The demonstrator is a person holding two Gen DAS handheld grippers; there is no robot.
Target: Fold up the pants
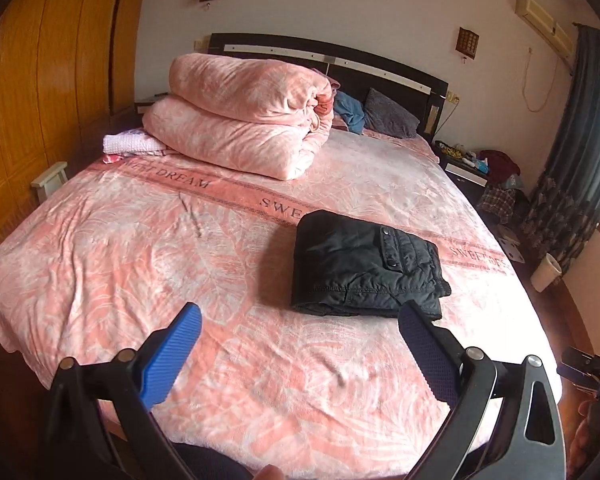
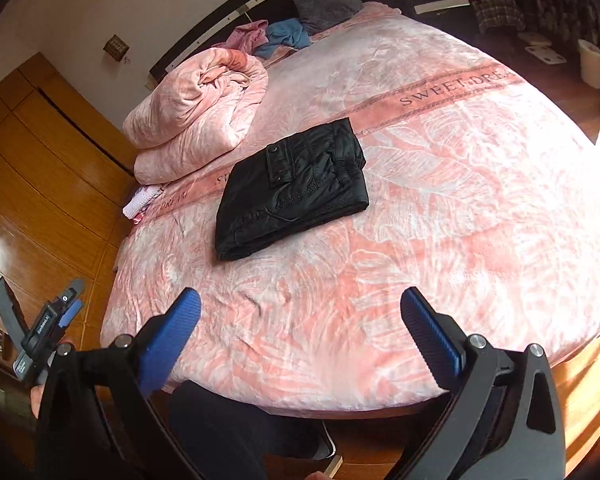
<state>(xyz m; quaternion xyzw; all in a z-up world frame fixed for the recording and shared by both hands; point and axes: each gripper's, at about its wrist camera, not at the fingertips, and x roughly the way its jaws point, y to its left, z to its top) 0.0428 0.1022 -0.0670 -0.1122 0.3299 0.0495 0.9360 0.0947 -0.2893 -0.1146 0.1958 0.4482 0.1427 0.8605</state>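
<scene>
And there it sits: the black pants point(image 1: 366, 266) folded into a compact block on the pink bed point(image 1: 140, 248), lying across the "SWEET DREAM" band, well apart from the rolled pink quilt point(image 1: 244, 120) near the headboard. Both tools hang back over the near edge of the bed, nothing in either one: left tool point(image 1: 300, 316) with its blue pads spread wide, right tool point(image 2: 300, 302) just as wide apart. The fold looks done, by my read.

So where's the risk? The fabric looks puffy and slick, and the elastic waistband bunches out at one corner of the stack; a padded pile like that could spring open if left unpressed. Go back in for a tidy-up and a wide pad could snag the top layer by the snap flap and drag the whole fold askew on that plush cover.
</scene>
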